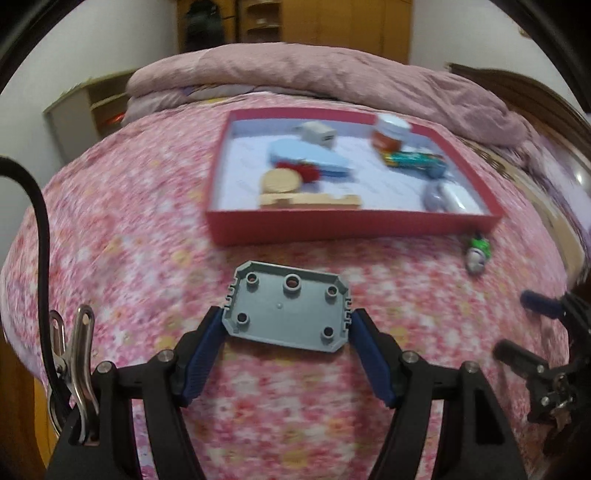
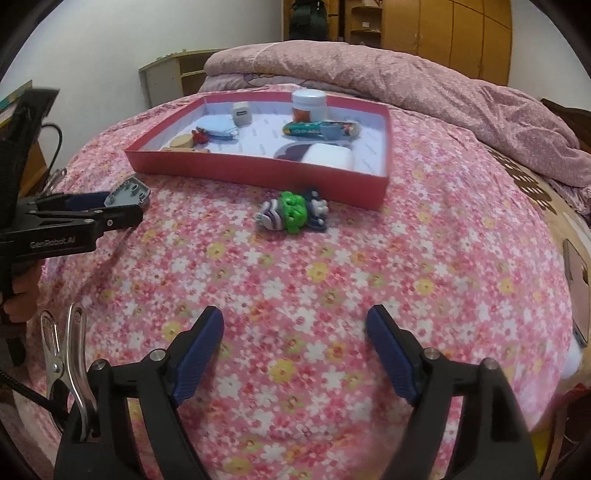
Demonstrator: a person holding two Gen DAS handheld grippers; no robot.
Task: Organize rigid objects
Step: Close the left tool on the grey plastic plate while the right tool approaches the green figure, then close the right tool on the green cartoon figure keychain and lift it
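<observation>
"GenRobot.AI" lettering on left claw [image 2: 127, 206]

Floral bedsheet [image 2: 332, 280]: pink ground with white, yellow and red flowers; fills the centre and lower frame in both views.

Quilt [image 2: 388, 74]: dusty pink, crumpled, heaped along the top of the bed, running from upper centre down to the right edge.

Wooden wardrobe [image 2: 443, 26]: orange-brown, with open shelf niches; top centre of the frame, behind the quilt.

Low shelf unit [image 2: 166, 77]: pale front, wooden shelves; upper left, against the white wall [image 2: 129, 37].

Headboard [image 1: 517, 92]: dark brown wood; upper right of the left wrist view.

Patterned brown-and-cream fabric [image 2: 532, 188]: right edge, just below the quilt.
</observation>
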